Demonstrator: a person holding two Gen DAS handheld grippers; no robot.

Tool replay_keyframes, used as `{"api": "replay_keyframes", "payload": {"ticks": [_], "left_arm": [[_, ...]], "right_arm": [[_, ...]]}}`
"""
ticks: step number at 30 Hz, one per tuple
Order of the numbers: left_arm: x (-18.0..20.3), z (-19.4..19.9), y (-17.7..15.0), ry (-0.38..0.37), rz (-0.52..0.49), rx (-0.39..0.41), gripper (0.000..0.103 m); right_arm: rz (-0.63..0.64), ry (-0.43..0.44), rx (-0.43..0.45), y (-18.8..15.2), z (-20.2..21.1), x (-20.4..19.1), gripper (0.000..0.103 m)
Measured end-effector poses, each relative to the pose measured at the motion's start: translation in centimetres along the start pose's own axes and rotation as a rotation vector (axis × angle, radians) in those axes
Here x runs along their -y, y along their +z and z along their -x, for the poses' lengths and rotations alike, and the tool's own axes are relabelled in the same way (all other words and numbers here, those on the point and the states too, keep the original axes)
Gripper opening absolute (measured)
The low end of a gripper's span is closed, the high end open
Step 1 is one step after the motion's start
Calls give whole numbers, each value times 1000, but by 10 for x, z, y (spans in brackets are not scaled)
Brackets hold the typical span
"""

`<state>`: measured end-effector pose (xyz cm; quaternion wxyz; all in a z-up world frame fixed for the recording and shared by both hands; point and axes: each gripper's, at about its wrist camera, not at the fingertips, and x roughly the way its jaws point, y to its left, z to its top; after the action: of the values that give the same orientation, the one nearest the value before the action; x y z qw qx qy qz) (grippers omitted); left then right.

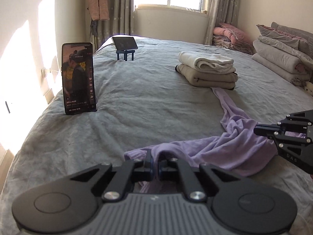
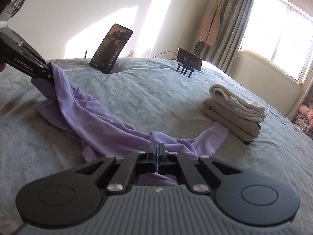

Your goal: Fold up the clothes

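Rumpled soft lilac garment [image 1: 230, 146]

the far end of the purple garment [image 1: 225, 101] runs under the folded stack [image 1: 209, 72], so its tip is hidden. a dark item beneath that stack shows only as slivers. text on the upright phone [image 1: 78, 78] is too small to read. the right tongs [image 1: 256, 130] are cut off by the picture's right edge.
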<state>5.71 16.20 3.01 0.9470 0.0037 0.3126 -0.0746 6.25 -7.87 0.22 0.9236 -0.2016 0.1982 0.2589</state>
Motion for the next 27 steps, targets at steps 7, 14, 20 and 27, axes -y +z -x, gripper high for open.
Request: {"api": "replay_keyframes", "payload": {"ticks": [7, 14, 20, 27], "left_arm": [[7, -43, 63, 53, -22, 91, 4], [12, -116, 97, 126, 26, 60, 4], [6, -170, 88, 156, 81, -49, 7], [0, -142, 78, 140, 108, -48, 57]], "right_arm": [[-150, -33, -14, 10, -3, 34, 0], [-220, 1, -46, -8, 2, 38, 14], [-264, 34, -68, -25, 15, 46, 50], [-249, 75, -80, -36, 27, 44, 50]]}}
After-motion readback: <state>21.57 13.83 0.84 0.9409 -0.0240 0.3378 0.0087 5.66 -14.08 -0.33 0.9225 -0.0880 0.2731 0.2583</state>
